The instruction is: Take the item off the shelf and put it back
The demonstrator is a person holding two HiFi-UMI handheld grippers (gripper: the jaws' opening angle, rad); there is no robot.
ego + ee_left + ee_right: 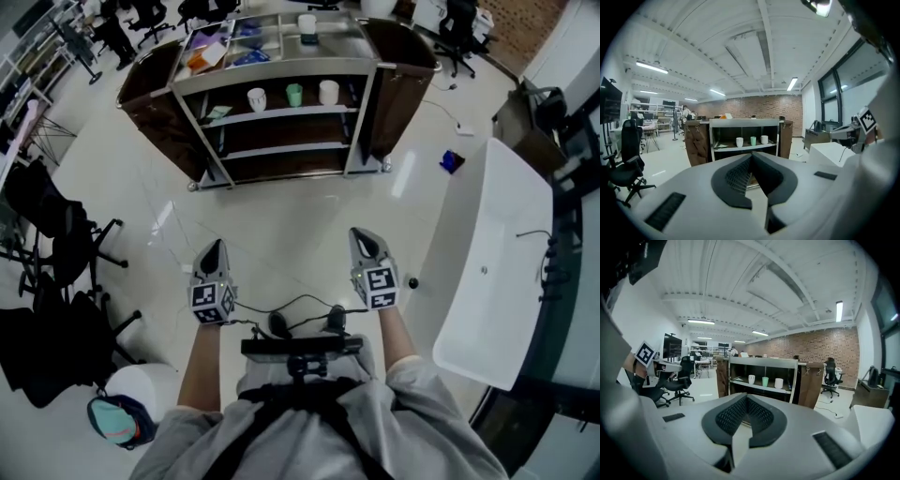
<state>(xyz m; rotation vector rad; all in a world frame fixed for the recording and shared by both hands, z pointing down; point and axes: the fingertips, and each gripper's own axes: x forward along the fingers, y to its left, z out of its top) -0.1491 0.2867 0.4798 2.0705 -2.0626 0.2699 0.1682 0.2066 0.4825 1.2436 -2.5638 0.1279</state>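
Approach pending: left tongs [214, 251] and right tongs [366, 240] both closed, empty; cups [294, 95] on shelf cart [281, 115] at 12 o'clock require advancing, then opening.

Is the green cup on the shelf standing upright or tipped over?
Upright. The green cup stands on its base on the shelf, between two white cups.
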